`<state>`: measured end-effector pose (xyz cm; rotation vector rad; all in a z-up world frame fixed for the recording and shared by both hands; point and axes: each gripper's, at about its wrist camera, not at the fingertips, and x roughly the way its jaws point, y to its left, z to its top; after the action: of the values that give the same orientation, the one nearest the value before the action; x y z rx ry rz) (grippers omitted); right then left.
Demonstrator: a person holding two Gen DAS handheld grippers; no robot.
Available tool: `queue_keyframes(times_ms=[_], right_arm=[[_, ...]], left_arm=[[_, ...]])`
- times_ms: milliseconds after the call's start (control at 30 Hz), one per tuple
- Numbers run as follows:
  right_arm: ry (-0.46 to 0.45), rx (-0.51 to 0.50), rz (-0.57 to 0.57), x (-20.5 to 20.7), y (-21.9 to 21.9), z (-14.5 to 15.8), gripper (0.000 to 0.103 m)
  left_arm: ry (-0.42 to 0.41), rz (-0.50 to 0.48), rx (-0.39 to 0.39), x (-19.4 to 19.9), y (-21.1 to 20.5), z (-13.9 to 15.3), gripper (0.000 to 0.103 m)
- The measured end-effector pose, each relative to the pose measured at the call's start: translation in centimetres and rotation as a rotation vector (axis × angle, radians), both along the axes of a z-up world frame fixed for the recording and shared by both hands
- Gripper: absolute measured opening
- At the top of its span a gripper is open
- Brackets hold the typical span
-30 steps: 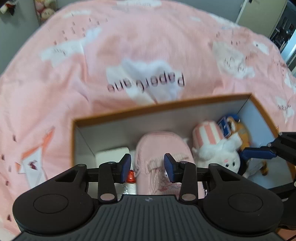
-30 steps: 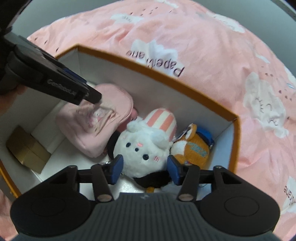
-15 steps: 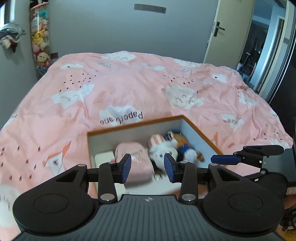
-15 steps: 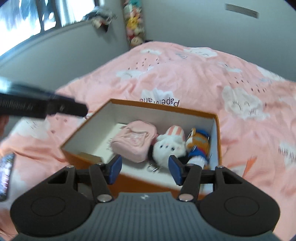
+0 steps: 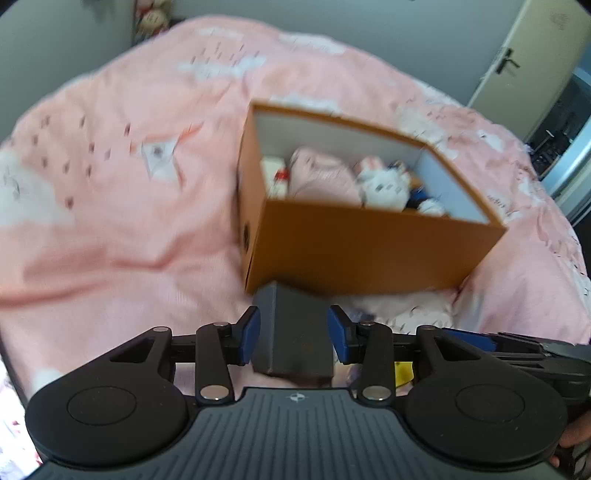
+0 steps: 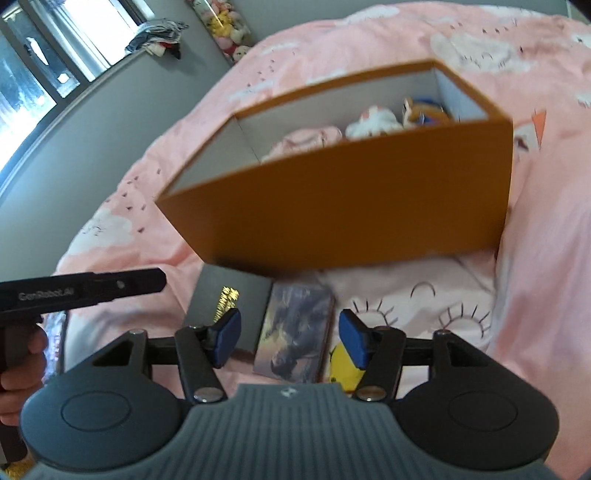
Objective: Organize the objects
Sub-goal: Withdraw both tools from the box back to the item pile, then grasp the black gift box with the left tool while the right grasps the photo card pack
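An orange box sits on the pink bed and holds a pink pouch, a white plush and an orange plush. In front of it lie a dark grey box, a picture card and a yellow toy. My left gripper is open with the grey box between its fingers, not squeezed. My right gripper is open above the picture card.
The pink cloud-print duvet covers the whole bed. A grey wall and window stand to the left, a door at the far right. Plush toys hang by the wall. The left gripper's finger shows in the right wrist view.
Both grippers have pulled back out of the orange box and dropped to the near side of it. They now hover over the grey box and the card on the bed.
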<state>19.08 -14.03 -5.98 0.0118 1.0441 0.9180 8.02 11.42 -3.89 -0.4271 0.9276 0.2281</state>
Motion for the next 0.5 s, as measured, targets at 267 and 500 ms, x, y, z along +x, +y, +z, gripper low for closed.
queue_keyframes(times_ms=[267,500], right_arm=[[0.057,-0.021,0.010,0.5,1.5,-3.2,0.063],[0.110,-0.024,0.038,1.7,2.9,-5.3,0.063]], left_arm=[[0.043,0.032,-0.029,0.3,0.8,-3.8,0.048],[0.075,0.007,-0.077,1.2,1.2,-5.7,0.060]])
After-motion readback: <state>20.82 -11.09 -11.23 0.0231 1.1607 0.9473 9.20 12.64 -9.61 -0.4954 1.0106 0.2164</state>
